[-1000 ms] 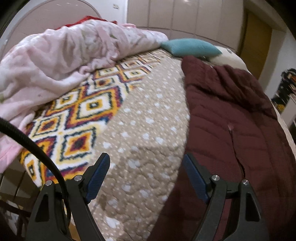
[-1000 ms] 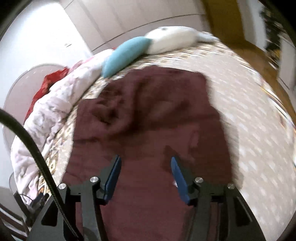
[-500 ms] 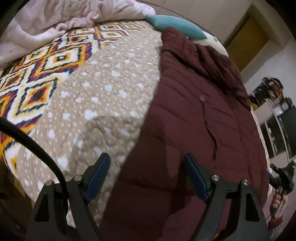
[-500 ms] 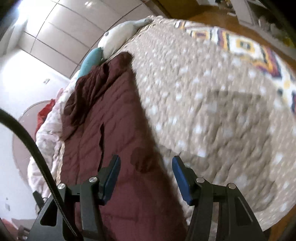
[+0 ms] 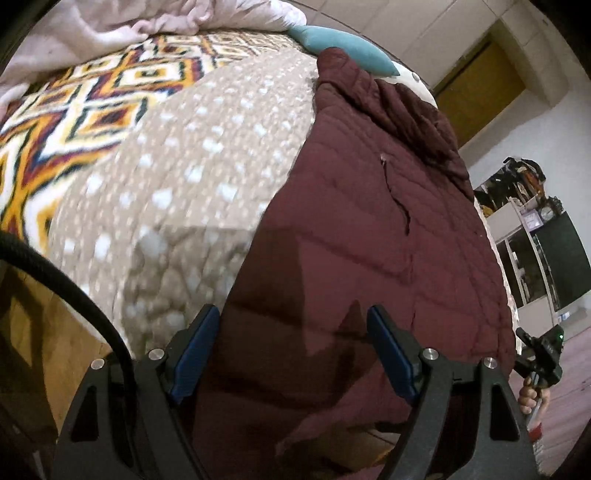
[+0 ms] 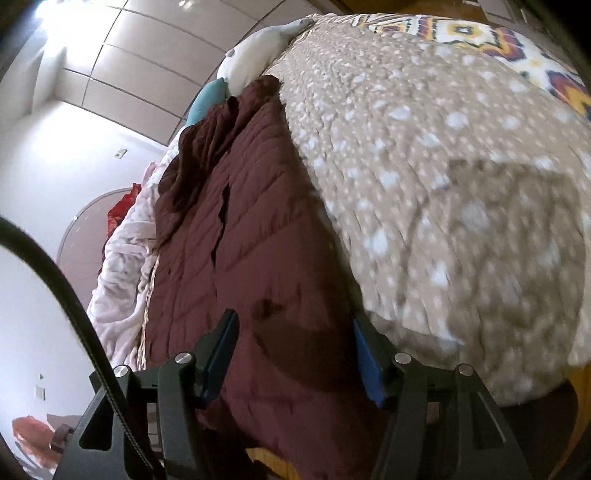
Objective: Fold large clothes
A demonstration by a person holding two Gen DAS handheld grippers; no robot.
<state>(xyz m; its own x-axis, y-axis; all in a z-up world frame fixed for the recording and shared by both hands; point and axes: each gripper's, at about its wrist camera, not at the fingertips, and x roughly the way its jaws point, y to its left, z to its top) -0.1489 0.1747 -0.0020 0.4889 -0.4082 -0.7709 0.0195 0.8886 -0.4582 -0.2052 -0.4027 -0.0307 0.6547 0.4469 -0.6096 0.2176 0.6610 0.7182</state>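
A maroon quilted jacket [image 5: 369, 236] lay spread lengthwise on a bed, over a beige quilt with white spots [image 5: 192, 192], its hem draped over the near edge of the mattress and its crumpled hood end toward the far pillows. A dark slit, seemingly a pocket opening, ran down its padded front.

The left claw [image 5: 293, 354] hung over the jacket's near left corner, its blue-padded fingers [image 5: 194, 347] standing well apart with the maroon fabric seen between them but nothing clamped. The right claw [image 6: 295, 354] hung over the jacket's near right edge, where maroon fabric met the spotted quilt; its jaws were also apart and widening slightly, the fabric beneath them, the pads not pressing on it. In the left wrist view the right claw appeared at the far right edge, held by a hand [image 5: 530, 397].

Beyond the jacket lay a teal pillow [image 5: 343, 48] and a white pillow [image 6: 255, 51]. A pale pink blanket [image 5: 122, 26] was bunched along the bed's far left side, next to a diamond-patterned stretch of the cover [image 5: 74, 114]. Shelves with clutter [image 5: 524, 206] stood against the wall on the right.
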